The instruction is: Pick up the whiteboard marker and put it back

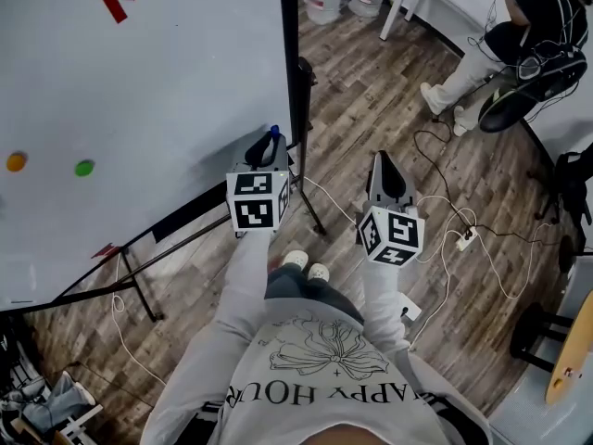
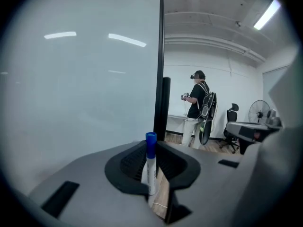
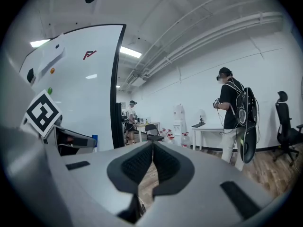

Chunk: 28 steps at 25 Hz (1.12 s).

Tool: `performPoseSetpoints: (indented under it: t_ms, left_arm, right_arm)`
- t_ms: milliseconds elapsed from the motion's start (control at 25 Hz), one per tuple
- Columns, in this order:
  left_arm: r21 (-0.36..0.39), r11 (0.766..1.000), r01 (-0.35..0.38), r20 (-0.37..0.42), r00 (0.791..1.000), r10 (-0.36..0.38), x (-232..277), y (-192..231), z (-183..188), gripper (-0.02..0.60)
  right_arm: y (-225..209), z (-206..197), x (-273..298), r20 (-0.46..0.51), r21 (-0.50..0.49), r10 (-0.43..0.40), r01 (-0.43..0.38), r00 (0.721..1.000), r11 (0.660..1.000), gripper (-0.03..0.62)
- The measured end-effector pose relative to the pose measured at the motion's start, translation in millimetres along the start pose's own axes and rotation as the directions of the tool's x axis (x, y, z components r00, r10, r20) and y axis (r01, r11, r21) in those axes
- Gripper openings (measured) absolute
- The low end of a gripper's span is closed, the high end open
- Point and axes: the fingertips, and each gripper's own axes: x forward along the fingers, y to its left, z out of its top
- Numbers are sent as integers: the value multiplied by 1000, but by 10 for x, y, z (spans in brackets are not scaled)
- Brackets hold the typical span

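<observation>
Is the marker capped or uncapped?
Capped: the marker, clamped in the left gripper, shows its blue cap on top.

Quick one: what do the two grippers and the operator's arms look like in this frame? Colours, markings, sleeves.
Left gripper and right gripper match: grey bodies, black ribbed pads, each carrying a white cube with black square markers. Light long sleeves cover both arms.
</observation>
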Motion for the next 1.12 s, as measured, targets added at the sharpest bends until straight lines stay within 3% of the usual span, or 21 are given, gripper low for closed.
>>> performPoseSetpoints:
  t_ms: [320, 560, 1120]
  left_arm:
    - [-12, 999, -31, 142, 989, 32, -452, 40, 381, 61]
    - [-16, 997, -72, 203, 976, 73, -775, 144, 517, 61]
    - [-13, 967, -253, 174, 952, 251, -1331, 848, 321, 61]
  right_arm:
    - [166, 161, -129, 41, -10, 48, -48, 998, 999, 3]
    - [373, 228, -167, 56, -18, 103, -102, 993, 995, 3]
    - [1153, 273, 95, 54, -40, 281, -279, 958, 960, 3]
